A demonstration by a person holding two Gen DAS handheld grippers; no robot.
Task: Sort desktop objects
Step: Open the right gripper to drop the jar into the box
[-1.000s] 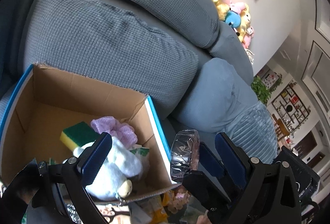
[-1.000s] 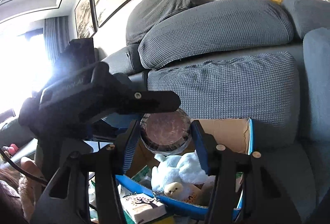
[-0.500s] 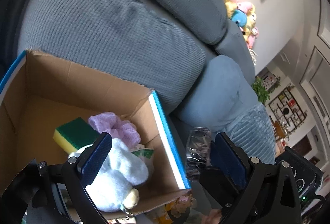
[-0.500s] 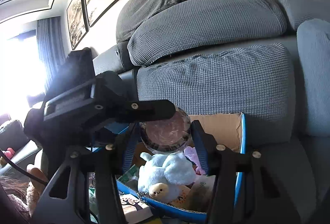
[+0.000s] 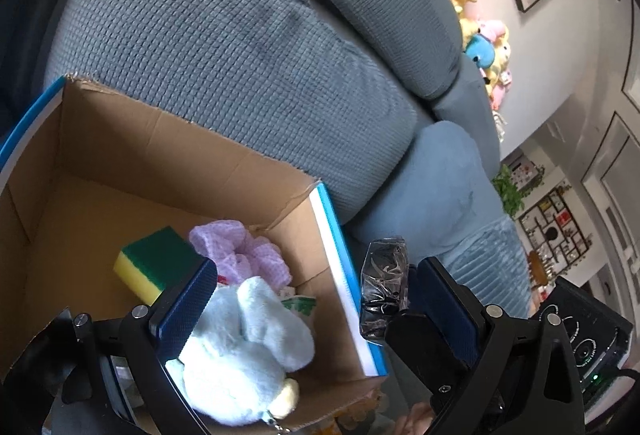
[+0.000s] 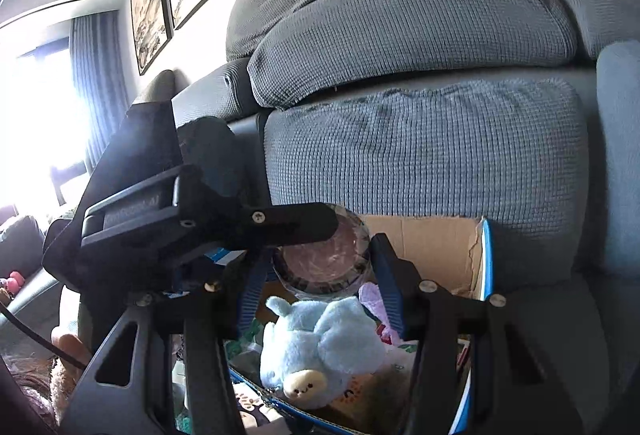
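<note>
Right gripper (image 6: 320, 271) clamped on something round; left gripper (image 5: 316, 299) spread wide

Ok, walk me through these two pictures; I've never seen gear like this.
No robot: a person holds a two-finger clamp in each hand, each with a camera looking along its fingers. One picture is from the left gripper, open above a cardboard box in front of a grey sofa. The other is from the right gripper, shut on a plastic-wrapped round container over that box. Inside lie a blue plush toy, a green-and-yellow sponge and a lilac cloth.
</note>
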